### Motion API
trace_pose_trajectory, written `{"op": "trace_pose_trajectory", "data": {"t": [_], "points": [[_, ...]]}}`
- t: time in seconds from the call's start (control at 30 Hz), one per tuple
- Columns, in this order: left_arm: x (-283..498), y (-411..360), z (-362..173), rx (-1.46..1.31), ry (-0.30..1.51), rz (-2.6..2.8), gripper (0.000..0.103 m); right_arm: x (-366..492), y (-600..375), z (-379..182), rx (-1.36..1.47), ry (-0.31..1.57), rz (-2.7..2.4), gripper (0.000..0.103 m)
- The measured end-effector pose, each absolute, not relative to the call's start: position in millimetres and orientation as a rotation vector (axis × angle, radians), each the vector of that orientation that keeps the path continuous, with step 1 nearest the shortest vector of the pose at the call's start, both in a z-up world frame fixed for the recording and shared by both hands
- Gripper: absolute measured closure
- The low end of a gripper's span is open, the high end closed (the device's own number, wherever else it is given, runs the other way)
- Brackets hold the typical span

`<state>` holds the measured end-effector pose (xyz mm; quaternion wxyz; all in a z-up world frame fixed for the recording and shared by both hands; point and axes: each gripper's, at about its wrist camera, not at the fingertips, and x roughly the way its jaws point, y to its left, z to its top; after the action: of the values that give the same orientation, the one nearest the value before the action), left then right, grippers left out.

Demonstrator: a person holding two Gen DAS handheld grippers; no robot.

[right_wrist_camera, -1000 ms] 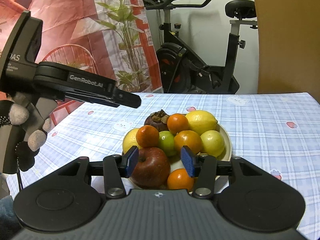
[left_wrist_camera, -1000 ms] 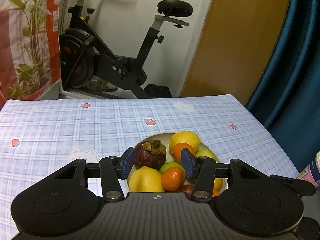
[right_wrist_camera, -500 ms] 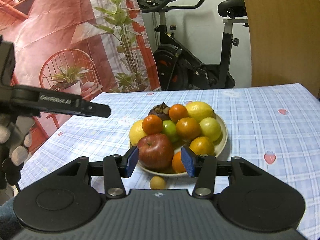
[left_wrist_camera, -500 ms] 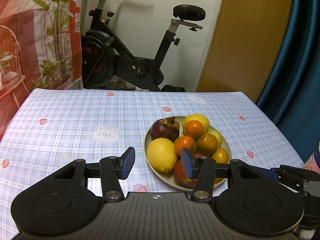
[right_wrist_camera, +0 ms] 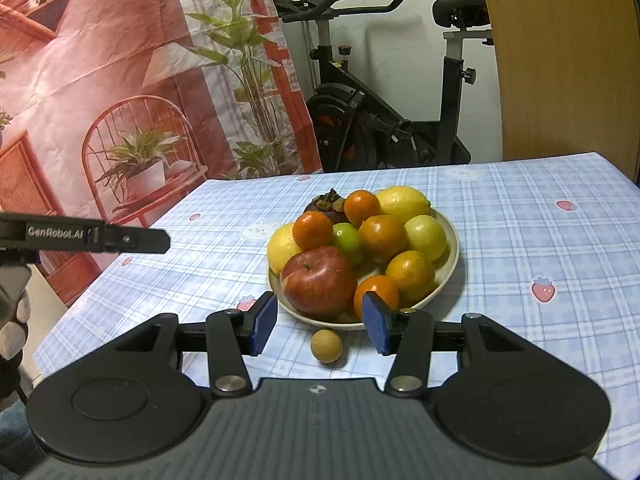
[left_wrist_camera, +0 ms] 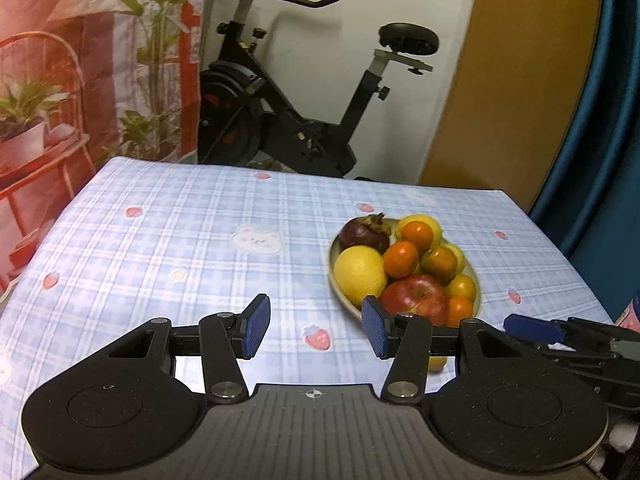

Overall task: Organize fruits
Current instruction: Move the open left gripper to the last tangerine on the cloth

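Jaws of right gripper [right_wrist_camera: 320, 325] spread, empty; small tan fruit [right_wrist_camera: 327, 345] on tablecloth [right_wrist_camera: 540, 248] between its pads, just outside plate [right_wrist_camera: 451, 258]. Jaws of left gripper [left_wrist_camera: 316, 327] spread, empty, above tablecloth left of plate. Red apple [right_wrist_camera: 319, 281] at plate's near edge among piled lemons, oranges, mangosteen [left_wrist_camera: 364, 234].

My left gripper [left_wrist_camera: 314, 330] is matte black plastic: two round discs on a ribbed grey housing, a silver screw at each finger's base, and a small crosshair mark at the centre. My fingertips [left_wrist_camera: 256, 326] wear blue textured pads. My right gripper [right_wrist_camera: 318, 328] is built the same. White "GenRobot.AI" lettering runs along my left gripper's side, above my grey-and-black knitted glove [right_wrist_camera: 14, 320].
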<state>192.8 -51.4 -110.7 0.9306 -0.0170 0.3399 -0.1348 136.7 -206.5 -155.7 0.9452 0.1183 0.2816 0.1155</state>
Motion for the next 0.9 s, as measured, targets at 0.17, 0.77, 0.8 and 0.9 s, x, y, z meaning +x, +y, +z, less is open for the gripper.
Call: {"op": "trace_pose_trajectory", "data": {"t": [0.17, 0.77, 0.8, 0.9], "points": [[183.6, -40.2, -114.3, -0.062, 0.711, -0.239, 0.050, 135.5, -203.5, -157.8, 0.243, 0.580, 0.239, 0.053], [156.0, -18.5, -121.4, -0.088, 0.719, -0.207, 0.050, 130.0, -181.9, -154.2, 0.203, 0.585, 0.253, 0.053], [154.5, -17.0, -121.5, -0.091, 0.718, -0.207, 0.050, 129.5, -181.0, -153.8, 0.201, 0.585, 0.253, 0.053], [150.6, -12.9, -122.9, -0.099, 0.717, -0.208, 0.050, 129.1, -178.6, -153.1, 0.194, 0.584, 0.252, 0.053]]}}
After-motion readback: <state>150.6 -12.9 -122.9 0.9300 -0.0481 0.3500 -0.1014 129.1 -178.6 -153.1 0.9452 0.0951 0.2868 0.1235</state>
